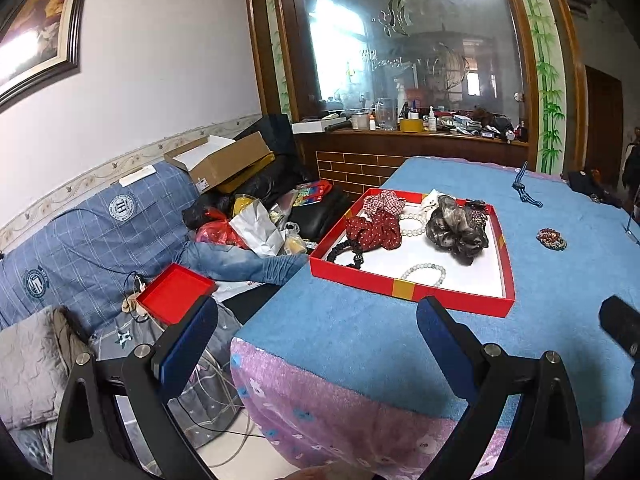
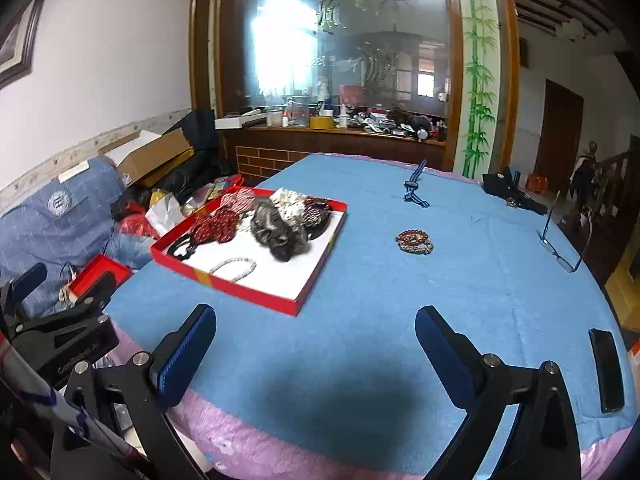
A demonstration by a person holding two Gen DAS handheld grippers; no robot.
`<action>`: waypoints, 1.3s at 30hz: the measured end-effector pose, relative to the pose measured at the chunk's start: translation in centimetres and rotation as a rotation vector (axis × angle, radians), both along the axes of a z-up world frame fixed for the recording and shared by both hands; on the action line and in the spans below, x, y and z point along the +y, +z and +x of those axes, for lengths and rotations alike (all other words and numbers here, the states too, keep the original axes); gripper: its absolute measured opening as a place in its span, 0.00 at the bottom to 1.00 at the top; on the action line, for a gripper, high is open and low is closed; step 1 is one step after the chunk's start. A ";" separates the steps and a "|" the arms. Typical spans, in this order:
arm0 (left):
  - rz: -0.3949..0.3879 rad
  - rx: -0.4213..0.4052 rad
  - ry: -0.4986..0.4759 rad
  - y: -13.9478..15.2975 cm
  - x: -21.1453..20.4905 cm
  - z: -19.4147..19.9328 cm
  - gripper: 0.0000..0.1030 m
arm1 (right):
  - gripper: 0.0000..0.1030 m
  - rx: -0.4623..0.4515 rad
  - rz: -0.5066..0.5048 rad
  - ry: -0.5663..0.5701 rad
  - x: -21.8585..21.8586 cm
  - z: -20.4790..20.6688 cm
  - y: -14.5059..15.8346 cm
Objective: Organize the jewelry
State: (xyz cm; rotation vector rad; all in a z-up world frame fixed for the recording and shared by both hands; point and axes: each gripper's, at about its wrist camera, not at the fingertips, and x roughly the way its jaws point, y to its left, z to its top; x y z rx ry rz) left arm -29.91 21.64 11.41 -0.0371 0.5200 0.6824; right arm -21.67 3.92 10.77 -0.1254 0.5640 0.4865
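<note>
A flat red tray [image 1: 408,285] [image 2: 256,292] with a white floor lies on the blue cloth, holding red dotted scrunchies [image 1: 372,230] [image 2: 216,226], a grey scrunchie [image 1: 456,228] [image 2: 276,232], a pearl bracelet [image 1: 424,274] [image 2: 234,268], a white bead string [image 1: 414,222] and a black hair tie [image 1: 344,254] [image 2: 182,246]. A red beaded bracelet [image 1: 552,239] [image 2: 414,241] lies alone on the cloth, right of the tray. My left gripper [image 1: 316,330] hangs open at the table's near left corner, empty. My right gripper [image 2: 316,336] stands open over bare cloth, nothing between its pads.
A blue striped cord [image 1: 524,190] [image 2: 416,190], glasses [image 2: 564,236], a black pouch [image 2: 508,188] and a dark phone [image 2: 606,368] lie on the table. A small red lid [image 1: 174,292] [image 2: 98,276] rests on the cluttered sofa at left. A wooden counter [image 1: 420,136] stands behind.
</note>
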 end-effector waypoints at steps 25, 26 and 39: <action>-0.024 0.041 0.015 -1.9 0.5 0.8 0.96 | 0.99 0.016 -0.079 0.026 2.0 0.1 -2.0; -0.025 0.043 0.015 -2.0 0.5 0.8 0.96 | 0.99 0.013 -0.083 0.029 2.1 0.0 -2.0; -0.031 0.052 0.022 -2.5 0.9 0.8 0.96 | 0.99 0.015 -0.099 0.032 2.5 0.0 -2.3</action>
